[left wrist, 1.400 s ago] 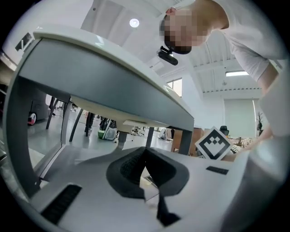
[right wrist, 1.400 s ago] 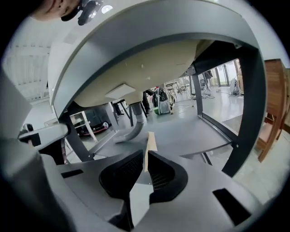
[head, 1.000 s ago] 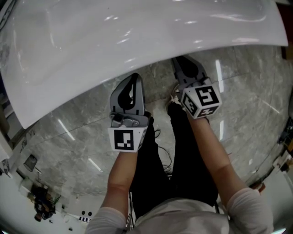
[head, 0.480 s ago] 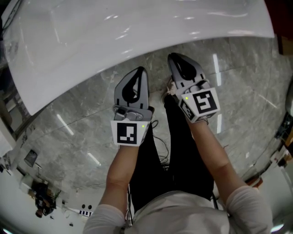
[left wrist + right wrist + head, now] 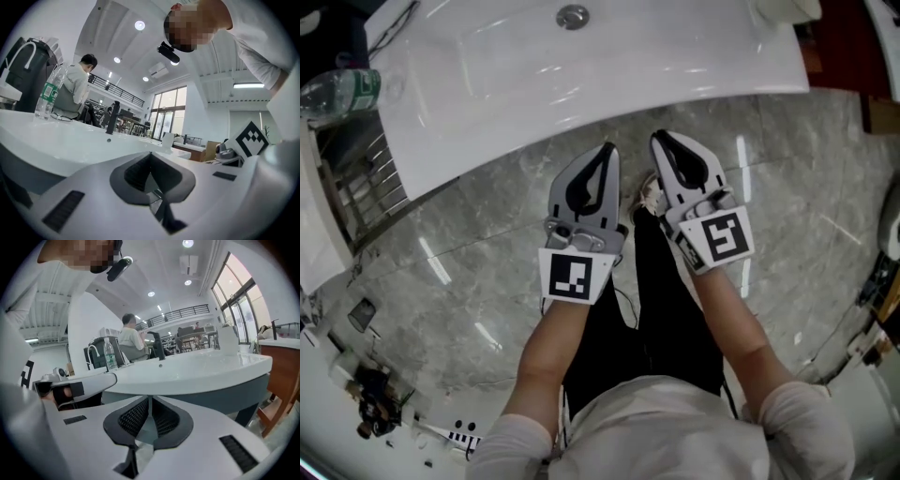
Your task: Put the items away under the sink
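From the head view, a glossy white counter (image 5: 487,112) curved around a round metal drain (image 5: 572,16), and a clear water bottle (image 5: 337,89) stood at its left end. The left hand-held gripper (image 5: 607,152) and right hand-held gripper (image 5: 662,141) hung over open veined marble floor (image 5: 441,234). The left gripper view showed ribbed jaws pressed together, empty. The right gripper view showed the same, plus a grey cabinet (image 5: 225,390) beneath the counter.

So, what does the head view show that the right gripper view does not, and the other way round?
Only the head view: the person's black trousers, a shoe, and the marker cube on the right gripper.
Only the right gripper view: the black faucet, a seated person behind the sink, the windows, and the ceiling lights.
Both: the white sink, the water bottle, and the left gripper. In both views each gripper's jaws are together, with nothing between them.
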The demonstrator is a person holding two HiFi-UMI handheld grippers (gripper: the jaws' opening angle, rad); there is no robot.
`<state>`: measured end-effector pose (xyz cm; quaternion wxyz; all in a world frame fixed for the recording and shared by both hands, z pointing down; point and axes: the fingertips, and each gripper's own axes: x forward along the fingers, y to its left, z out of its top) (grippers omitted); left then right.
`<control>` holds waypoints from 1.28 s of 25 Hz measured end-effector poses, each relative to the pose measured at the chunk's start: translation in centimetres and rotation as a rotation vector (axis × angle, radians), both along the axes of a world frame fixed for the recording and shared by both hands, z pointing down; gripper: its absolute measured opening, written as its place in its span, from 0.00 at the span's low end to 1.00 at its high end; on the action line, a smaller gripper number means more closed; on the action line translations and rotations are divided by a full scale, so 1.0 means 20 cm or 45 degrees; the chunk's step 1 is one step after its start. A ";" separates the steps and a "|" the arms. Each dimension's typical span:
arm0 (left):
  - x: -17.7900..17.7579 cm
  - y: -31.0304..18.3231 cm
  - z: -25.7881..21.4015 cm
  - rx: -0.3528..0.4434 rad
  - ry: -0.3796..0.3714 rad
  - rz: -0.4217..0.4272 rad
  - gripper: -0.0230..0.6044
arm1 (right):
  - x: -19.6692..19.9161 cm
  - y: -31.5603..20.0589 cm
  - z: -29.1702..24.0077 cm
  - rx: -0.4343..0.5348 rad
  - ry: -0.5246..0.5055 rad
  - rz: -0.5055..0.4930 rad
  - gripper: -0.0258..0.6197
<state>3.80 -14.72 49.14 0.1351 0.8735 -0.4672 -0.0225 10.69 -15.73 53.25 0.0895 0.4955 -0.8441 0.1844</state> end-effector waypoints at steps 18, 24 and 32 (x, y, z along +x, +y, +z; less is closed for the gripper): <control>-0.20 0.00 -1.00 0.235 -0.011 -0.193 0.04 | -0.02 -0.01 -1.15 0.342 -0.123 -0.171 0.12; -0.22 0.13 -1.19 0.285 -0.013 -0.215 0.04 | -0.05 0.10 -1.33 0.373 -0.143 -0.277 0.12; -0.34 0.16 -1.36 0.346 -0.026 -0.294 0.04 | 0.00 0.13 -1.45 0.391 -0.160 -0.308 0.12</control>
